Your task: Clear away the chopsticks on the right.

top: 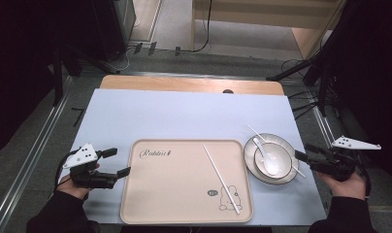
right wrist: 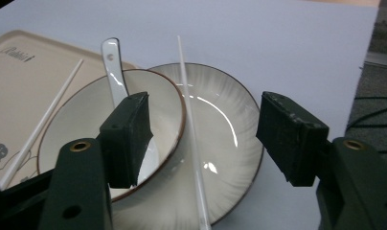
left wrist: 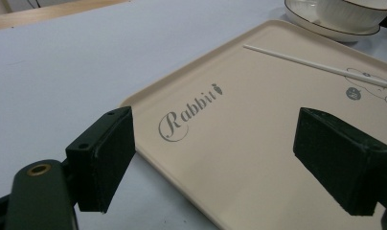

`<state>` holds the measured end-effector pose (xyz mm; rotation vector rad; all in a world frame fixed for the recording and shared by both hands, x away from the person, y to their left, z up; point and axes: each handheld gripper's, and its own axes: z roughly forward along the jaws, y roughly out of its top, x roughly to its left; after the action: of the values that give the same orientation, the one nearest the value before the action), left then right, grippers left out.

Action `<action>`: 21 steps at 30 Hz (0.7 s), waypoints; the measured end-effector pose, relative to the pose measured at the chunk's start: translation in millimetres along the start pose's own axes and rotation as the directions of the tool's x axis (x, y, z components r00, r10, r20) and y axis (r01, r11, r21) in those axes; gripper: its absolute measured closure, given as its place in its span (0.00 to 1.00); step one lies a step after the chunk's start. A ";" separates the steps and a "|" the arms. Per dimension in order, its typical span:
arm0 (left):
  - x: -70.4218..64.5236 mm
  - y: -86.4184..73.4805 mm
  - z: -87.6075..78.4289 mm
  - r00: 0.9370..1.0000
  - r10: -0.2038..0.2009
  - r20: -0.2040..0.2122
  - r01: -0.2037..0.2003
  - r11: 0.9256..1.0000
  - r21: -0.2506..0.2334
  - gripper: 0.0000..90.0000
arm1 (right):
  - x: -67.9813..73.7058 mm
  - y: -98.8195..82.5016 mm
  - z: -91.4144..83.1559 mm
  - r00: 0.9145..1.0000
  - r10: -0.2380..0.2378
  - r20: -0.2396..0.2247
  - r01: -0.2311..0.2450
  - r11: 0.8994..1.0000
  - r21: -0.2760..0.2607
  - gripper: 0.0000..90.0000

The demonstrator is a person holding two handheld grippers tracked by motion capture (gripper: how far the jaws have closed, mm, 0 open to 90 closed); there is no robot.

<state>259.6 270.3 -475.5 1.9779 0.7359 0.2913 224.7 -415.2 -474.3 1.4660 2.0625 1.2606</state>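
**One tray, one plate, one bowl, one spoon, two chopsticks**

A beige tray [top: 184, 179] lies on the pale tabletop [top: 184, 114], printed with "Rabbit" at its 10 o'clock corner and a rabbit drawing at its 5 o'clock corner. One white chopstick [top: 221, 178] lies slantwise on the tray, running from 12 toward 5 o'clock. At 3 o'clock of the tray, just beside its edge, sits a white plate [top: 284, 145] with a dark rim. A white bowl [top: 277, 154], also dark-rimmed, stands on the plate, and a white spoon [top: 266, 156] rests in the bowl with its handle toward 11 o'clock. The second chopstick [right wrist: 191, 124] lies across the plate beside the bowl.

The left gripper [top: 117, 162] is at 9 o'clock of the tray, its fingers [left wrist: 103, 158] spread wide over the tray's edge, holding nothing. The right gripper [top: 306, 155] is at 3 o'clock of the plate, fingers [right wrist: 127, 139] likewise wide apart and empty, with bowl and chopstick seen between them.
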 end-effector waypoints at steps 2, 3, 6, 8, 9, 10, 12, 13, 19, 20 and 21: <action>-0.2 0.1 0.3 1.000 -0.001 -0.001 0.001 1.000 0.001 0.17 | -4.0 -7.1 1.6 1.000 0.011 0.015 -0.011 1.000 0.018 0.46; -0.3 0.0 0.7 1.000 -0.002 0.002 0.002 1.000 -0.004 0.17 | -5.7 -10.9 2.9 1.000 0.013 0.014 -0.014 0.999 0.038 0.47; -0.3 0.0 1.3 1.000 -0.004 0.004 0.004 1.000 -0.005 0.17 | -6.8 -20.2 9.0 1.000 -0.010 0.020 0.009 0.997 0.079 0.55; 0.0 -0.1 1.6 1.000 -0.005 0.005 0.005 1.000 -0.006 0.17 | -6.9 -24.1 12.8 1.000 -0.020 0.008 0.019 0.996 0.091 0.59; 0.1 0.0 1.4 1.000 -0.002 0.006 0.003 1.000 -0.005 0.17 | -6.6 -25.4 14.1 1.000 -0.019 0.008 0.018 0.995 0.102 0.62; 0.0 -0.1 1.5 1.000 -0.004 0.005 0.004 1.000 -0.006 0.17 | -6.8 -26.3 15.3 1.000 -0.024 0.001 0.023 0.994 0.109 0.65; 0.2 -0.2 1.3 1.000 -0.003 0.005 0.003 1.000 -0.003 0.17 | -6.4 -27.4 17.8 0.999 -0.030 -0.016 0.032 0.993 0.115 0.71; 0.4 -0.2 1.2 1.000 -0.002 0.005 0.002 1.000 -0.002 0.17 | -6.2 -27.8 19.3 0.999 -0.033 -0.020 0.036 0.992 0.122 0.72; 0.2 -0.1 1.8 1.000 -0.002 0.007 0.002 1.000 -0.002 0.17 | -4.0 -29.3 32.2 0.998 -0.042 -0.041 0.048 0.983 0.180 0.79; 0.2 -0.1 2.0 1.000 -0.002 0.007 0.002 1.000 -0.002 0.17 | -4.2 -29.6 34.1 0.998 -0.038 -0.043 0.045 0.981 0.190 0.82; 0.2 0.0 2.1 1.000 -0.002 0.008 0.002 1.000 -0.002 0.17 | -5.1 -29.6 36.2 0.998 -0.038 -0.044 0.046 0.979 0.197 0.83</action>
<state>260.7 268.9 -476.6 1.9755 0.7322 0.2828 233.6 -405.1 -519.4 1.4811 2.2901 1.1030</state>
